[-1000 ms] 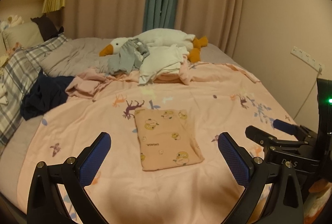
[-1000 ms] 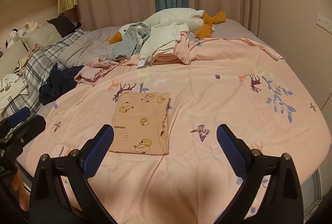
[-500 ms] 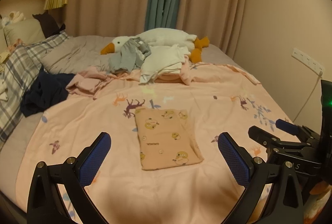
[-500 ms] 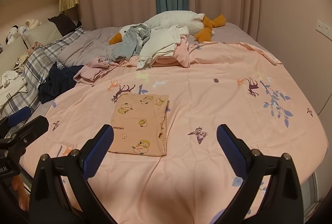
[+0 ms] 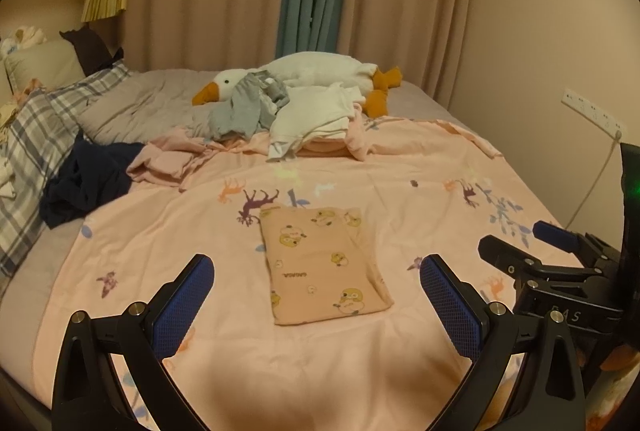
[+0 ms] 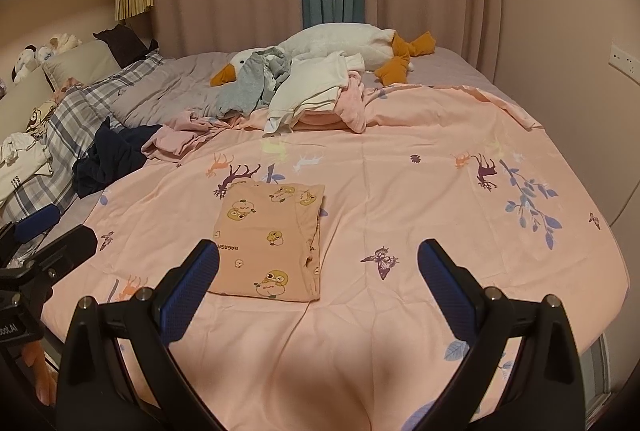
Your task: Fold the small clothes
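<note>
One peach duck-print garment [image 5: 322,265] is lying folded into a neat rectangle at the centre of the pink sheet [image 5: 420,167]. The left gripper [image 5: 316,307] and right gripper [image 6: 318,285] are both hanging spread and empty at the bottom of their views. Unfolded clothes [image 6: 308,87] are piled upper centre, apparently awaiting folding.
</note>
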A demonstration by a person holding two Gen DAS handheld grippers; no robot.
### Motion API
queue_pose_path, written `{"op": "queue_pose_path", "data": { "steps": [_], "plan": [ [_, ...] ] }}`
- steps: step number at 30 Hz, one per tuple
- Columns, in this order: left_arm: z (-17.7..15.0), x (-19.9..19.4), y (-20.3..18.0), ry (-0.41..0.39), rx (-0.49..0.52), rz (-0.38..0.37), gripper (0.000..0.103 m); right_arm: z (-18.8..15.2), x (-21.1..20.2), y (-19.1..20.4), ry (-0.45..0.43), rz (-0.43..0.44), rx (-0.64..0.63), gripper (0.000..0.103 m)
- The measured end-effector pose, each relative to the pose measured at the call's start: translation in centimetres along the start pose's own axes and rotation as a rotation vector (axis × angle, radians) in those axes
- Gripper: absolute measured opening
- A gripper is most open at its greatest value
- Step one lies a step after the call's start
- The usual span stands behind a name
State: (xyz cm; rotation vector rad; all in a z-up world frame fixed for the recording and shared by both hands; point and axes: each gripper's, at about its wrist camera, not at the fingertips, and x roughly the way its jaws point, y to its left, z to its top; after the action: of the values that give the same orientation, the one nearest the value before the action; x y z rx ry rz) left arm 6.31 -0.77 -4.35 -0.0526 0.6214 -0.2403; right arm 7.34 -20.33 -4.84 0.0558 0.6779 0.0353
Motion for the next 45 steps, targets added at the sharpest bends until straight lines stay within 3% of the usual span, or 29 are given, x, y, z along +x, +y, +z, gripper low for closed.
{"op": "queue_pose_path", "data": {
  "steps": [45],
  "plan": [
    [-0.09, 0.03, -0.27, 0.009, 0.060, 0.016, 0.102, -0.29, -0.15, -0.09, 0.004, -0.030, -0.008, 0.100]
  ]
}}
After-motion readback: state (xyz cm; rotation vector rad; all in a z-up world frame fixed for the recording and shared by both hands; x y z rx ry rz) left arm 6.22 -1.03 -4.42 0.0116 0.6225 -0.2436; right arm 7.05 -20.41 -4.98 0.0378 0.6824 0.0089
